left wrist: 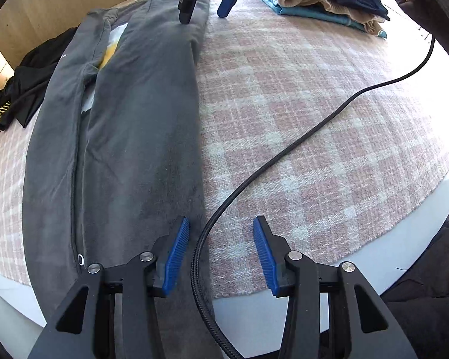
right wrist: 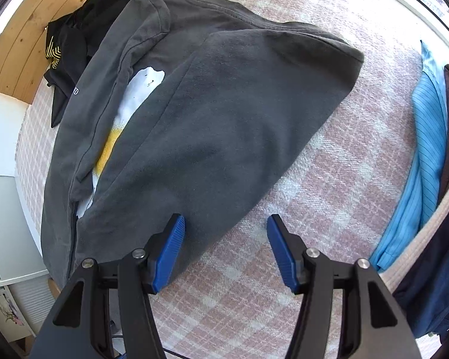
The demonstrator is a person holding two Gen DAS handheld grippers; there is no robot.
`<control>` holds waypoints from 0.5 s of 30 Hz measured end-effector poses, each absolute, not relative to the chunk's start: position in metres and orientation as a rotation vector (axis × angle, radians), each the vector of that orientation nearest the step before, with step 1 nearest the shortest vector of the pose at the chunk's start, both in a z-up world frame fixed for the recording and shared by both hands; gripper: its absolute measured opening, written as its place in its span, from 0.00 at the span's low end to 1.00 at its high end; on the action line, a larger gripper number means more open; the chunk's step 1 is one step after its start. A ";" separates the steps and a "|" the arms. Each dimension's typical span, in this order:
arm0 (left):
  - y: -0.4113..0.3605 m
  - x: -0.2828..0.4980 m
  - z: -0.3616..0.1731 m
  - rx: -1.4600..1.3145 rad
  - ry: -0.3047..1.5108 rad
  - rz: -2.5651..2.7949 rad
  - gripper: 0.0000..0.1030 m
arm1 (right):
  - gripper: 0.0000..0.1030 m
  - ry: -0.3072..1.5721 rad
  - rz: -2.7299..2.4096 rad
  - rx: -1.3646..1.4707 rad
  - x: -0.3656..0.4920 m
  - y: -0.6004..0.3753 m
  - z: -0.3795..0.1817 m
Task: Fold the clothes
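The grey T-shirt (left wrist: 140,125) lies on the pink checked blanket (left wrist: 329,119), both long sides folded in over its white and yellow print (right wrist: 128,110), so it forms a long strip that fills the left wrist view from six o'clock up to twelve.

The left gripper (left wrist: 221,251) hovers at the strip's near end with its jaws apart and nothing between them but a black braided cable (left wrist: 314,125), which crosses the blanket towards two o'clock. Its left blue pad (left wrist: 176,257) is over the shirt's right edge, the other over bare blanket.

The right gripper (right wrist: 224,251) is likewise open and empty, one finger over the shirt's folded edge, the other over the blanket; in the left wrist view it shows at twelve o'clock (left wrist: 206,9) above the far end, and whether its dark fingertip touches the cloth there is hard to tell.

A black garment (right wrist: 74,39) lies crumpled at ten o'clock of the shirt. A stack of folded clothes (left wrist: 323,3), blue, beige and navy, sits at one o'clock.
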State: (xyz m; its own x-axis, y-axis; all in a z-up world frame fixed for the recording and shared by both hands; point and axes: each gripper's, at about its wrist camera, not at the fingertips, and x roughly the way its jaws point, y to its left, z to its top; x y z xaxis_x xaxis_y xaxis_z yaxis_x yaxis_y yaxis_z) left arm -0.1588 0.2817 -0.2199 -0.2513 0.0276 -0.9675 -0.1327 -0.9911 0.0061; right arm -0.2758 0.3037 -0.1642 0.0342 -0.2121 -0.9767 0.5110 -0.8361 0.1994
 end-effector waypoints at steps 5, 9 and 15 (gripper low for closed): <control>0.277 -0.157 -0.215 -1.842 0.071 2.309 0.40 | 0.55 0.329 -1.845 1.833 -0.259 0.304 -0.163; 0.261 -0.142 -0.183 -1.754 -0.157 2.212 0.39 | 0.55 0.346 -1.827 1.850 -0.247 0.305 -0.163; 0.236 -0.117 -0.148 -1.699 -0.186 2.180 0.42 | 0.55 0.366 -1.835 1.830 -0.221 0.309 -0.163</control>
State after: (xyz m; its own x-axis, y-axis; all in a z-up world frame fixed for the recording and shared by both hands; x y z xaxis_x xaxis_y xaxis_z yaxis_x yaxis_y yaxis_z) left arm -0.1169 0.2357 -0.1476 -0.2053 0.3653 -0.9080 -0.2059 -0.9231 -0.3249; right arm -0.2212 0.3090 -0.1631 0.0466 -0.1683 -0.9846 0.5336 -0.8291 0.1669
